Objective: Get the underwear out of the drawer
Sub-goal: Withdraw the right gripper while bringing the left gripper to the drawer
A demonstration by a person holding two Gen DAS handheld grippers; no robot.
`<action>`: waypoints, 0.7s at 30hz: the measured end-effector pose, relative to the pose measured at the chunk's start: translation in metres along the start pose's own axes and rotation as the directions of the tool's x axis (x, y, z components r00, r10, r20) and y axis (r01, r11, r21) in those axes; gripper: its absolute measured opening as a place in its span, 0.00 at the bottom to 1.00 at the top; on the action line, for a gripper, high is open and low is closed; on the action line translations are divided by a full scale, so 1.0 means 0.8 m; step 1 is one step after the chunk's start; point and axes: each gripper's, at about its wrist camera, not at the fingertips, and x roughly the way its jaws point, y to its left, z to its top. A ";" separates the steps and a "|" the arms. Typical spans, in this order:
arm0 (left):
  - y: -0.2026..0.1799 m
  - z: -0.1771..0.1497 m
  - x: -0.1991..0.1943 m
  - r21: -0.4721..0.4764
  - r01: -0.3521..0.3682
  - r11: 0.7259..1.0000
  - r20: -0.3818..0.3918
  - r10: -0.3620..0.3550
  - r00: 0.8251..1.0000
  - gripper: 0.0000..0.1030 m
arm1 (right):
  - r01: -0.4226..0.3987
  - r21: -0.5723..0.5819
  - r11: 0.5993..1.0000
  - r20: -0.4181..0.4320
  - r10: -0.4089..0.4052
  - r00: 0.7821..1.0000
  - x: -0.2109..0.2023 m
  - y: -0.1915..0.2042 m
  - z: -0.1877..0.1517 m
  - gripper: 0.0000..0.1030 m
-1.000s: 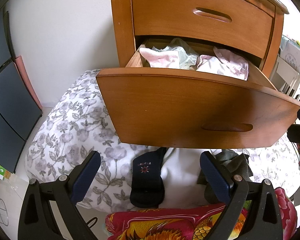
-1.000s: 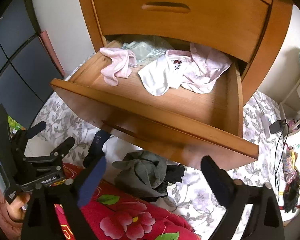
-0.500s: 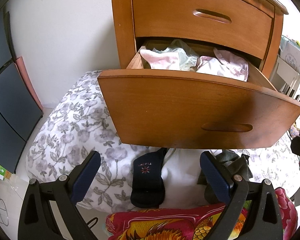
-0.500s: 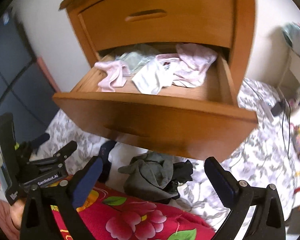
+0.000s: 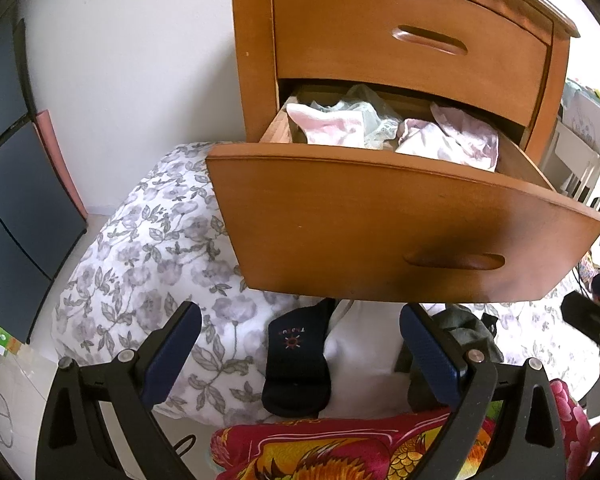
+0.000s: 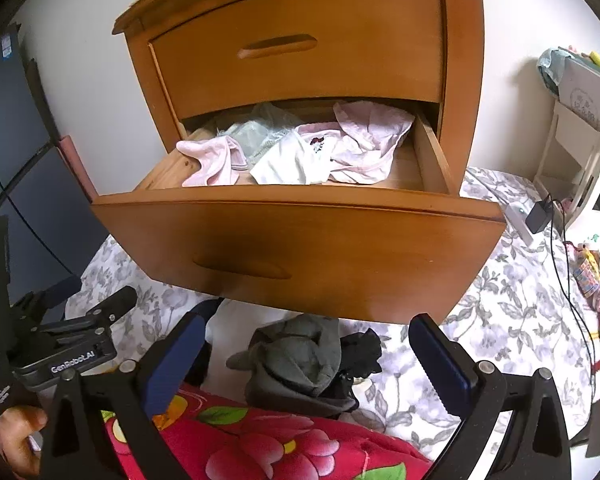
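Note:
The lower drawer (image 6: 300, 248) (image 5: 380, 224) of a wooden nightstand stands pulled out above the bed. Inside lie a pink piece of underwear (image 6: 214, 160) (image 5: 328, 128), a pale green lace one (image 6: 256, 136) (image 5: 364, 114), a white one (image 6: 296, 158) and a crumpled pale pink one (image 6: 368, 140) (image 5: 456, 140). My right gripper (image 6: 306, 356) is open below the drawer front, holding nothing. My left gripper (image 5: 300, 346) is open too, low in front of the drawer. In the right wrist view the left gripper's body (image 6: 64, 340) shows at the far left, held by a hand (image 6: 16, 444).
A floral white quilt (image 5: 148, 248) (image 6: 500, 320) covers the bed under the drawer. On it lie a dark blue sock (image 5: 298, 356), a grey and black pile of clothes (image 6: 304, 360) and a red flowered blanket (image 6: 268, 444). A charger and cable (image 6: 540, 216) lie at the right.
The right gripper has drawn back and lowered, swinging to face the drawer front squarely. The left gripper has barely moved. Both stay open.

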 end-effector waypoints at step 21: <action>0.009 0.021 -0.043 -0.037 0.055 0.998 0.058 -0.053 0.997 0.97 | 0.032 0.008 0.999 0.040 -0.032 0.999 0.011 0.015 0.002 1.00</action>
